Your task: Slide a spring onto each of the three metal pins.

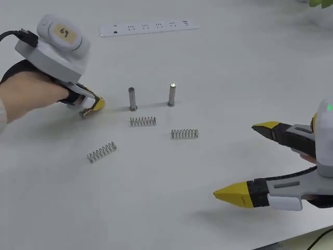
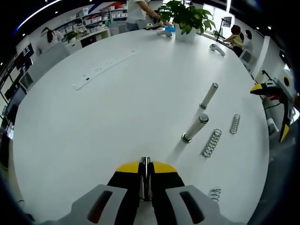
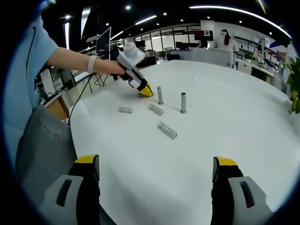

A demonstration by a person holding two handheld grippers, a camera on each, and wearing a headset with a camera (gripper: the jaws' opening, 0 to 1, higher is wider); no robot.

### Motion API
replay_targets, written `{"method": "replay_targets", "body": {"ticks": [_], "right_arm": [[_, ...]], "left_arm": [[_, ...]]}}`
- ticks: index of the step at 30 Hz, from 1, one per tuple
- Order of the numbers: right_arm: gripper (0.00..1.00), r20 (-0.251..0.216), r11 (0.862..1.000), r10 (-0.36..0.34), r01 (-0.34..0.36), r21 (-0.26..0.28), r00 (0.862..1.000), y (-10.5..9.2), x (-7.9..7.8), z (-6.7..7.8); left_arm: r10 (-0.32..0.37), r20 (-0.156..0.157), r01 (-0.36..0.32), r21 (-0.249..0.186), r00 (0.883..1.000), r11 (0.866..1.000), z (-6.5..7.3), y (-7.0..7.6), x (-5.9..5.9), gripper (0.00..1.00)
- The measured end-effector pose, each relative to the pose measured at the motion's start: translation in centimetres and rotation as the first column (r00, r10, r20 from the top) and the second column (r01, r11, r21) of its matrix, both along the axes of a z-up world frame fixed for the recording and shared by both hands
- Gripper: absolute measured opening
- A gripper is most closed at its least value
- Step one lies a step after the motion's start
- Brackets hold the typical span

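Head view | power strip (image 1: 148, 27) is lying on white table (image 1: 244, 67) | left gripper (image 1: 92, 107), left of strip, is clamping a pin (image 2: 145, 176) | right gripper (image 1: 234, 160) is gaping | plant (image 2: 187, 16) is standing beyond strip

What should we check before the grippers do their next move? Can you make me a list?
1. The left hand-held gripper has a firm hold on the third pin: ok, its jaws are shut on it.
2. Third pin standing on the table: not ok, it is in the jaws.
3. The two standing pins are upright: ok.
4. All three springs are loose on the table: ok, none is on a pin yet.
5. Right hand-held gripper free to pick up a spring: ok, open and empty.
6. Held pin's foot touches the table: cannot tell.
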State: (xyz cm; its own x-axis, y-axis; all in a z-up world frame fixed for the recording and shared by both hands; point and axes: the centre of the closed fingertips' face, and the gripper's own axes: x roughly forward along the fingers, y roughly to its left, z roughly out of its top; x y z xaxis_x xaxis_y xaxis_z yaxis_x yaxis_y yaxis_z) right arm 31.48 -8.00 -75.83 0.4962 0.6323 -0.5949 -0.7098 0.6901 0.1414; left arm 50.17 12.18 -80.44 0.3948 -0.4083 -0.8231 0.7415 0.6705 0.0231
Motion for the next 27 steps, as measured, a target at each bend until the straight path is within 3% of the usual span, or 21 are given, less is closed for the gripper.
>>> {"method": "replay_targets", "body": {"ticks": [14,27], "right_arm": [[1.0,0.005,1.0,0.001,-0.001,-0.001,1.0,0.1,-0.1,0.2],[1.0,0.009,1.0,0.016,-0.016,-0.003,1.0,0.6,-0.1,0.3]], "left_arm": [[0.036,-0.009,-0.036,-0.026,0.999,0.999,0.0,0.6,-0.1,0.0],[0.077,0.007,-0.077,-0.076,0.997,0.994,2.1,1.7,-0.2,0.0]]}}
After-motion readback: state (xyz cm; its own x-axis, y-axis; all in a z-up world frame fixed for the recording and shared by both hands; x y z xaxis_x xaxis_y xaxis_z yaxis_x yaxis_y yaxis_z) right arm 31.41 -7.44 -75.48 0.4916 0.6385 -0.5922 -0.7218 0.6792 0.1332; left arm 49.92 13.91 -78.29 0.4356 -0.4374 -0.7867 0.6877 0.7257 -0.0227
